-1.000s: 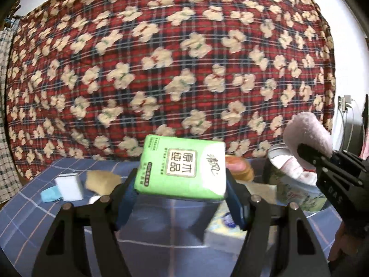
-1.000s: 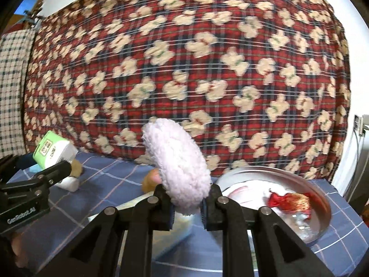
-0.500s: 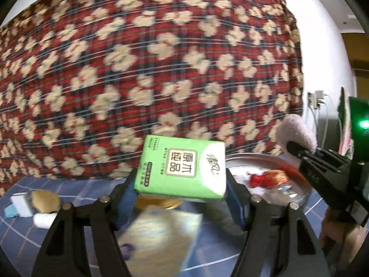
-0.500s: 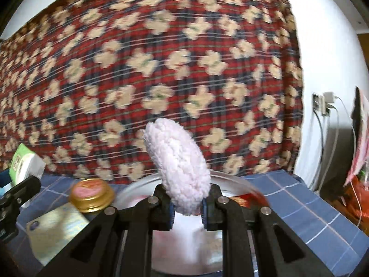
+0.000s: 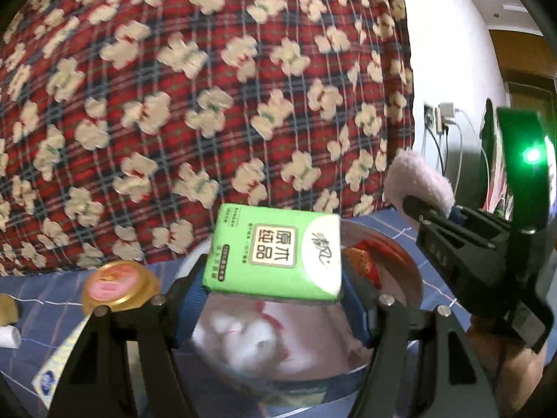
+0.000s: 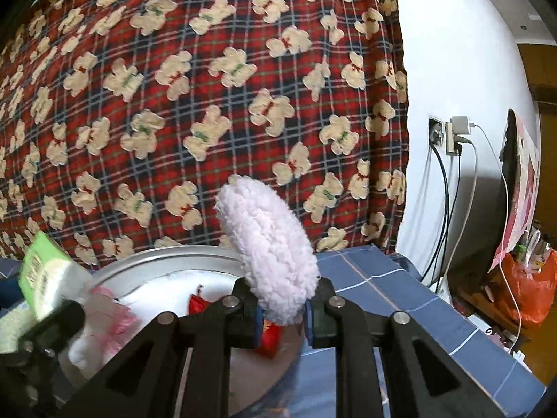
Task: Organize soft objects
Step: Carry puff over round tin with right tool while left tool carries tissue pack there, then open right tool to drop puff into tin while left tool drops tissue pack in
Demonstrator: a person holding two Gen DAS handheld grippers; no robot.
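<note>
- While both my hands are loaded, nearest to me the left gripper (image 5: 275, 299) pinches a green tissue pack (image 5: 276, 252) by its sides between blue pads, and the right gripper (image 6: 283, 313) squeezes a fluffy pink puff (image 6: 268, 254) with its jaws drawn nearly together.
- Just beyond both sets of fingers sits the round metal tray (image 6: 167, 254); both items hang above it, not yet set down.
- Already in the tray I can see a red wrapped piece (image 6: 196, 304) and some pale pink-and-white soft things (image 5: 243, 334), blurred, so I judge part of the sorting done.
- Next, by my reading, comes letting go of pack and puff into the tray.
- Left of the tray, a gold-rimmed lid (image 5: 120, 284), a flat yellowish packet (image 5: 59, 365), a brownish lump (image 5: 7, 310) and a small white roll (image 5: 7, 336) lie outside it; which of these count as soft work left I cannot tell for sure.
- Everything rests on a blue checked cloth (image 6: 400, 299) over the table.
- Farther back hangs a red plaid blanket with cream bears (image 6: 209, 104), then a white wall (image 6: 452, 52) with a socket, plugs and cables (image 6: 449, 136).
- Far right, an orange bag (image 6: 529, 285) sits low by dark furniture.
</note>
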